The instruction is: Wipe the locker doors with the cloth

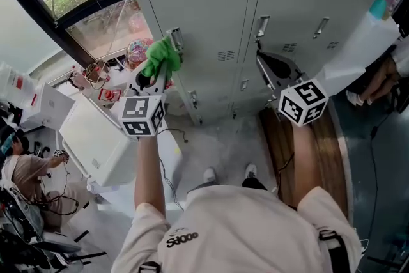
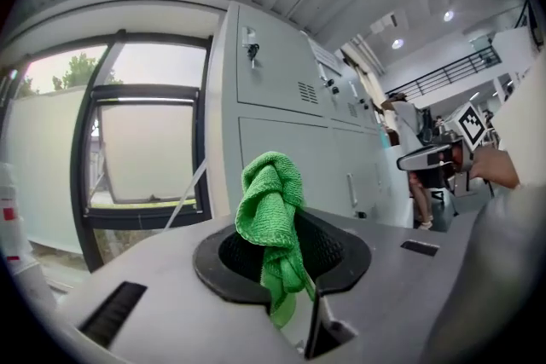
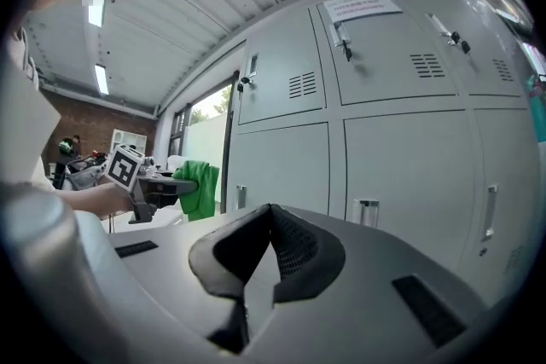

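Observation:
A crumpled green cloth (image 1: 161, 57) is clamped in my left gripper (image 1: 165, 64), held up close to the left column of the grey lockers (image 1: 204, 16). In the left gripper view the green cloth (image 2: 273, 226) sticks up between the shut jaws, and the grey locker doors (image 2: 273, 98) stand just behind it. My right gripper (image 1: 271, 70) hangs shut and empty before the middle lockers, to the right of the left one. From the right gripper view I see the locker doors (image 3: 384, 115) ahead and the green cloth (image 3: 196, 187) at far left.
A window (image 1: 96, 3) and a white box (image 1: 96, 137) lie left of the lockers. A wooden bench (image 1: 307, 156) runs along the floor at right. A seated person (image 1: 25, 169) is at far left. Another person's hand (image 1: 374, 83) shows at the right edge.

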Available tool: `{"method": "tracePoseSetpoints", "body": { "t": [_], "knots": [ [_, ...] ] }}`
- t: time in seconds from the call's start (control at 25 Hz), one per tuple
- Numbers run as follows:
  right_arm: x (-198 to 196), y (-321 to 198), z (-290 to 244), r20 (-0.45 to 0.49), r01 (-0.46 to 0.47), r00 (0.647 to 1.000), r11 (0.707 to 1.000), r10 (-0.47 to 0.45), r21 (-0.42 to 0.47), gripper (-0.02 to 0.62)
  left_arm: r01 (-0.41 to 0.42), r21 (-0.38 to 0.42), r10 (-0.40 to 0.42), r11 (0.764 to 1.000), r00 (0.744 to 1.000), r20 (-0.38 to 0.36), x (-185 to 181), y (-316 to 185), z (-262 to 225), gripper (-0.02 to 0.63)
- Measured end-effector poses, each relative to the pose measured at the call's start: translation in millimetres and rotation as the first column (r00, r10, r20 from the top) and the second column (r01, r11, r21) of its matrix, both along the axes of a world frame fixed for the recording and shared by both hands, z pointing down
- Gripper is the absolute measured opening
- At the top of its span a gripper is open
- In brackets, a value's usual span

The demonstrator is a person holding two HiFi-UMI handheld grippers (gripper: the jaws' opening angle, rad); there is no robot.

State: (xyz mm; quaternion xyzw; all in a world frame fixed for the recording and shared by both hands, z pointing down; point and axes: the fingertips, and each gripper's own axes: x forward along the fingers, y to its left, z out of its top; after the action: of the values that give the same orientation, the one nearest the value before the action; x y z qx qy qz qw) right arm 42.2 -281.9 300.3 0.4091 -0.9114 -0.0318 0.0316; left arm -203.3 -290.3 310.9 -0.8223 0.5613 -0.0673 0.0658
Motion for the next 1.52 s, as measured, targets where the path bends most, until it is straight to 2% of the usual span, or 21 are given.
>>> {"method": "tracePoseSetpoints", "body": {
  "t": [0.12,0.24,0.32,0.4,0.52,0.72,0.92,1.0,1.12,1.24,1.36,1.52],
  "knots": [
    [-10,-23,-7,-0.007,0.082,0.997,0.997,-0.082,-0.004,0.009,0.144,0.061,-0.145,0.988,0.989,0.007,-20,-15,-22,0.089],
    [-17,-40,-13,-0.01,0.13,0.992,0.991,-0.13,0.011,0.009,0.289,0.148,-0.291,0.946,0.957,-0.008,-45,-26,-49,0.089],
    [-21,-50,-14,-0.011,0.151,0.989,0.988,-0.151,0.013,0.009,0.342,0.189,-0.341,0.921,0.939,-0.04,-58,-31,-68,0.089],
    [-22,-58,-13,-0.012,0.164,0.986,0.986,-0.164,0.012,0.009,0.357,0.219,-0.352,0.908,0.934,-0.061,-63,-38,-86,0.089],
    [-24,-65,-11,-0.008,0.173,0.985,0.985,-0.173,0.009,0.009,0.331,0.241,-0.33,0.912,0.943,-0.047,-57,-52,-105,0.089],
    [-18,-69,-7,-0.017,0.161,0.987,0.987,-0.161,0.005,0.009,0.229,0.228,-0.241,0.946,0.97,0.027,-27,-87,-113,0.087],
    [3,-75,-4,-0.023,0.106,0.994,0.994,-0.106,0.007,0.009,0.196,0.25,-0.195,0.948,0.98,-0.03,-12,-94,-118,0.084],
    [9,-76,-2,-0.022,0.088,0.996,0.996,-0.088,0.005,0.009,0.177,0.253,-0.175,0.951,0.984,-0.031,-2,-96,-120,0.084],
    [17,-76,0,-0.022,0.066,0.998,0.998,-0.066,0.004,0.009,0.118,0.251,-0.124,0.961,0.992,0.009,30,-101,-121,0.084],
    [26,-73,1,-0.027,0.042,0.999,0.999,-0.042,0.006,0.009,0.036,0.246,-0.04,0.969,0.999,0.015,69,-109,-122,0.083],
    [40,-71,2,-0.03,0.015,0.999,1.0,-0.015,0.005,0.009,-0.029,0.241,0.029,0.97,1.0,0.006,108,-117,-120,0.082],
    [59,-67,7,-0.033,-0.014,0.999,1.0,0.014,-0.005,0.009,-0.106,0.222,0.099,0.969,0.994,0.04,164,-127,-113,0.082]
  ]
}}
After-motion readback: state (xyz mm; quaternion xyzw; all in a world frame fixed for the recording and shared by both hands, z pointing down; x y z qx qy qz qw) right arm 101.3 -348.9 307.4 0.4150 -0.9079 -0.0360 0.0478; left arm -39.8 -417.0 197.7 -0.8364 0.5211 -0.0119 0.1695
